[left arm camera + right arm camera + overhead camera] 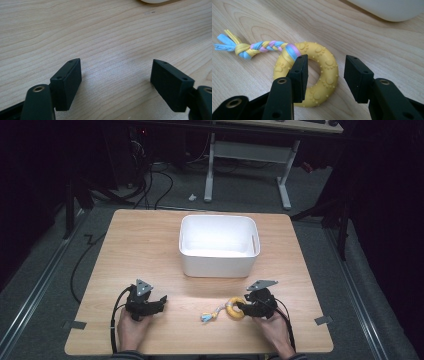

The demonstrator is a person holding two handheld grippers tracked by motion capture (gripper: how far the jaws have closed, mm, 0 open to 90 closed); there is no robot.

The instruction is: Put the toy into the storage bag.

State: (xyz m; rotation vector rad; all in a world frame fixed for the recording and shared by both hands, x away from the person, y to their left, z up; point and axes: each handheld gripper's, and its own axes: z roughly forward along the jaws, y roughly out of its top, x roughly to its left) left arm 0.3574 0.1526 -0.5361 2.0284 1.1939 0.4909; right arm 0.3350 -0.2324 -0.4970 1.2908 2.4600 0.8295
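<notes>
A yellow rubber ring toy [234,309] with a braided blue, pink and yellow tail [210,315] lies on the wooden table [140,245] near the front right. My right gripper [246,306] is down at the ring [327,67]. One jaw stands in the ring's hole and the other outside its right rim, with a small gap showing. The braided tail [259,47] trails away to the left. My left gripper [160,302] rests at the front left, and its jaws [116,62] are wide open over bare wood.
A white plastic bin [218,262] stands at the middle back of the table, its inside hidden from here. A desk frame [285,185] and cables lie on the floor beyond the table.
</notes>
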